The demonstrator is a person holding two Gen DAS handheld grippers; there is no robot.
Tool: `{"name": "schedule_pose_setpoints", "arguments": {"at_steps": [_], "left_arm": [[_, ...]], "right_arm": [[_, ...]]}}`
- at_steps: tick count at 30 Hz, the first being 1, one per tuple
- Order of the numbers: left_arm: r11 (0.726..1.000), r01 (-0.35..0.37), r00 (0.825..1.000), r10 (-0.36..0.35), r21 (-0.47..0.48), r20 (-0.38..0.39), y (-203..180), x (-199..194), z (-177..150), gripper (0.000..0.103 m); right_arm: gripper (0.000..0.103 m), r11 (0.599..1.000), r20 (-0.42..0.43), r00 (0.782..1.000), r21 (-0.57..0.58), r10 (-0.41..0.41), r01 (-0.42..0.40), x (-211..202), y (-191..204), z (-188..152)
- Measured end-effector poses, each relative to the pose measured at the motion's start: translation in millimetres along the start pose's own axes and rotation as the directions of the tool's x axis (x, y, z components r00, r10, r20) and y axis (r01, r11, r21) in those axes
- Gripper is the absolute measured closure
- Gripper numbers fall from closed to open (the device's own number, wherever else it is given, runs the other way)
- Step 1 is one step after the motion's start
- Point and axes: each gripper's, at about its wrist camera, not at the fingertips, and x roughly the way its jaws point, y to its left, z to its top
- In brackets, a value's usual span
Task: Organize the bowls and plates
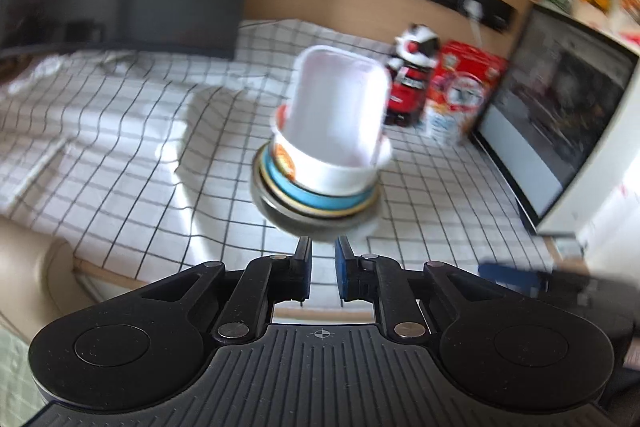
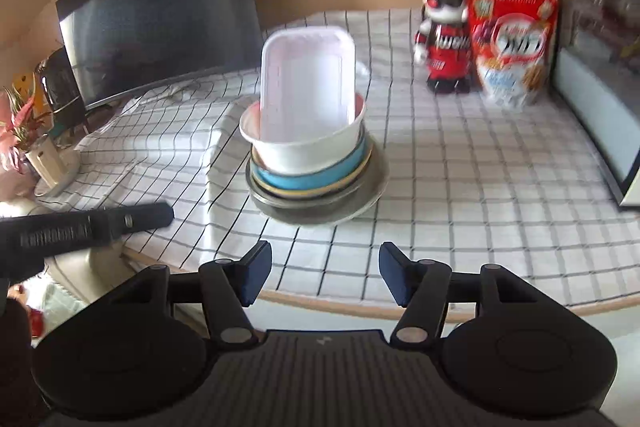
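Note:
A stack of dishes stands on the checked tablecloth (image 1: 120, 155): a grey metal plate (image 2: 372, 187) at the bottom, blue and yellow-rimmed bowls (image 2: 312, 183) on it, a white bowl (image 2: 308, 151) on top. A white rectangular tray (image 2: 308, 83) leans upright in the white bowl. The stack also shows in the left wrist view (image 1: 320, 179), with the tray (image 1: 340, 99) on top. My left gripper (image 1: 323, 267) is nearly shut and empty, just short of the stack. My right gripper (image 2: 325, 275) is open and empty, at the table's front edge before the stack.
A toy figure (image 2: 444, 35) and a red cereal bag (image 2: 512, 39) stand at the back right. A microwave (image 1: 560, 115) is on the right, a dark monitor (image 2: 160, 15) at the back left, a potted plant (image 2: 36, 143) at far left. The left gripper's body (image 2: 88, 227) lies left.

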Motion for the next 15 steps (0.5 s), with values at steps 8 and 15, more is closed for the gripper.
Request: {"name": "schedule_pose_setpoints", "arguments": {"at_steps": [8,15], "left_arm": [[0.996,-0.020,1.000,0.021,0.092,-0.011,-17.1,-12.4,-14.2,0.088],[0.995,-0.017,1.000,0.019,0.103,-0.023,-18.3,-14.3,-17.8,0.088]], "right_arm": [[0.039,1.000,0.033,0.999,0.010,0.001,-0.001,-19.8,6.7,-4.9],[0.039,1.000,0.029,1.000,0.013,0.002,-0.002,-21.7,11.0,-7.8]]}}
